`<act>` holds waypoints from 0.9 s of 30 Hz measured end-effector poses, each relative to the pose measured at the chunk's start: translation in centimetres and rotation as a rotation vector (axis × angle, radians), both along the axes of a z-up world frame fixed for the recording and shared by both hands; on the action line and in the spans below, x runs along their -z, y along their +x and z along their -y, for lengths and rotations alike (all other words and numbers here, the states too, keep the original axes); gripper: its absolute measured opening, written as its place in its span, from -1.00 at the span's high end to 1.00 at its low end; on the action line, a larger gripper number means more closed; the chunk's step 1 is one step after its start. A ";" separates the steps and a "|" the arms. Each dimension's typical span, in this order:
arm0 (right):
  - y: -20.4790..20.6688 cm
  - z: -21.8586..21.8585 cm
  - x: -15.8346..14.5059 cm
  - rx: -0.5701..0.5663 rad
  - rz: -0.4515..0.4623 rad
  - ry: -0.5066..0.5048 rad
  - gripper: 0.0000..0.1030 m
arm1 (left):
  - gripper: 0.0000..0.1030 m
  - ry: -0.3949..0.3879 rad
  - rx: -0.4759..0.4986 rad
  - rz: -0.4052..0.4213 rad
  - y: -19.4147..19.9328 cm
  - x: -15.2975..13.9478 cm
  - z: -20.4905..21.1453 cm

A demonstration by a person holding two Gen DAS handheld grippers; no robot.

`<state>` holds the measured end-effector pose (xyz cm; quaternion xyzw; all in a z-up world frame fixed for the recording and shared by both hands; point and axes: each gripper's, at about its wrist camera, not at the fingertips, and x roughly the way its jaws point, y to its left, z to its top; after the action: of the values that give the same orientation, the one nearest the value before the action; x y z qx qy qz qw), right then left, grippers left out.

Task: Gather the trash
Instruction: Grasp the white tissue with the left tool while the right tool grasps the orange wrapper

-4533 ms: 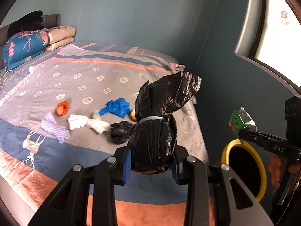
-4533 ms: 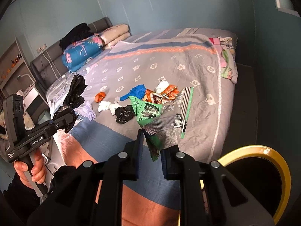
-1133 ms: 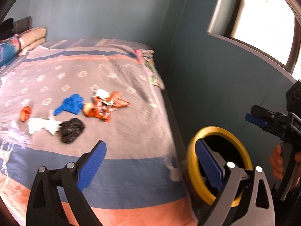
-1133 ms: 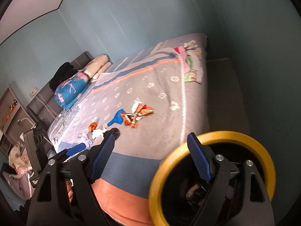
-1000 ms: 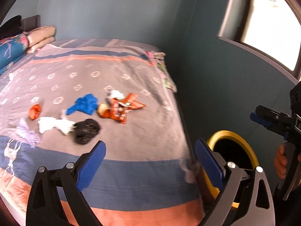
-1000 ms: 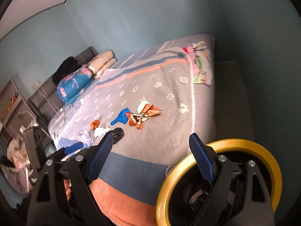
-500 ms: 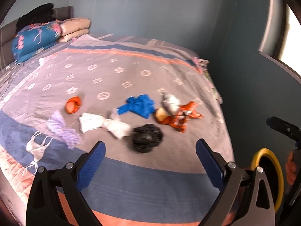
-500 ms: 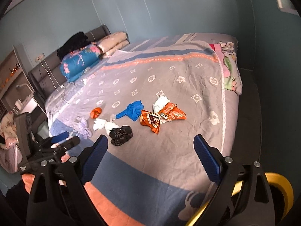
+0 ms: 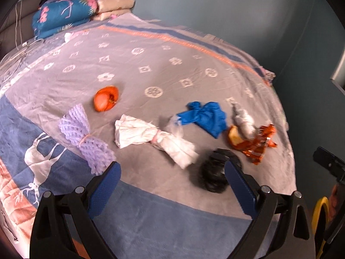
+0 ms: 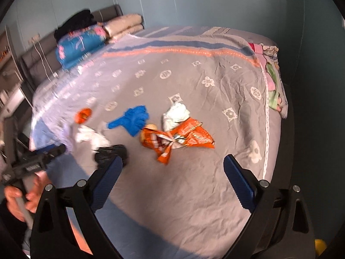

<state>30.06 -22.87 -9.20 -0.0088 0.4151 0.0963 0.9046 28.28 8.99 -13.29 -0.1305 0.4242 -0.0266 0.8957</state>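
Note:
Trash lies scattered on the bed. In the left wrist view I see a purple mesh bundle (image 9: 86, 138), an orange scrap (image 9: 106, 98), a tied white bag (image 9: 151, 136), a blue glove (image 9: 204, 116), a crumpled black bag (image 9: 213, 177) and an orange snack wrapper (image 9: 256, 144). My left gripper (image 9: 172, 185) hangs open and empty just short of the white bag and black bag. In the right wrist view my right gripper (image 10: 172, 179) is open and empty, below the orange snack wrapper (image 10: 183, 136), blue glove (image 10: 133, 118) and black bag (image 10: 110, 152).
The grey patterned bedspread (image 9: 172, 64) covers the bed; folded quilts and pillows (image 9: 75, 10) sit at its head. A yellow-rimmed bin (image 9: 319, 218) stands at the bed's right foot corner. A hand (image 10: 23, 196) holds the left gripper's handle. Clothes (image 10: 273, 82) hang off the right edge.
Both grippers swung away from the yellow-rimmed bin and back over the bed, dropping closer to the scattered trash. The bin has slid to the frame edges. Both stay open and empty.

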 end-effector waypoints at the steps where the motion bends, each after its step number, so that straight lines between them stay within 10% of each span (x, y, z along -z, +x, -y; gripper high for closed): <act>1: 0.6 -0.2 0.6 -0.001 -0.011 -0.010 -0.77 | -0.81 -0.007 -0.009 -0.010 0.5 0.4 -0.3; 18: 7.7 -7.1 6.4 -0.057 0.085 -0.263 -0.77 | -0.81 -0.052 -0.113 -0.103 6.8 5.4 -2.5; 27: 9.9 -7.3 9.1 -0.069 -0.010 -0.257 -0.53 | -0.62 0.015 -0.079 -0.138 7.7 7.1 -0.3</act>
<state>39.92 -15.53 -18.34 -0.1385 0.4277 0.0735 0.8902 35.99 9.25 -20.43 -0.1419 0.4798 0.0208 0.8656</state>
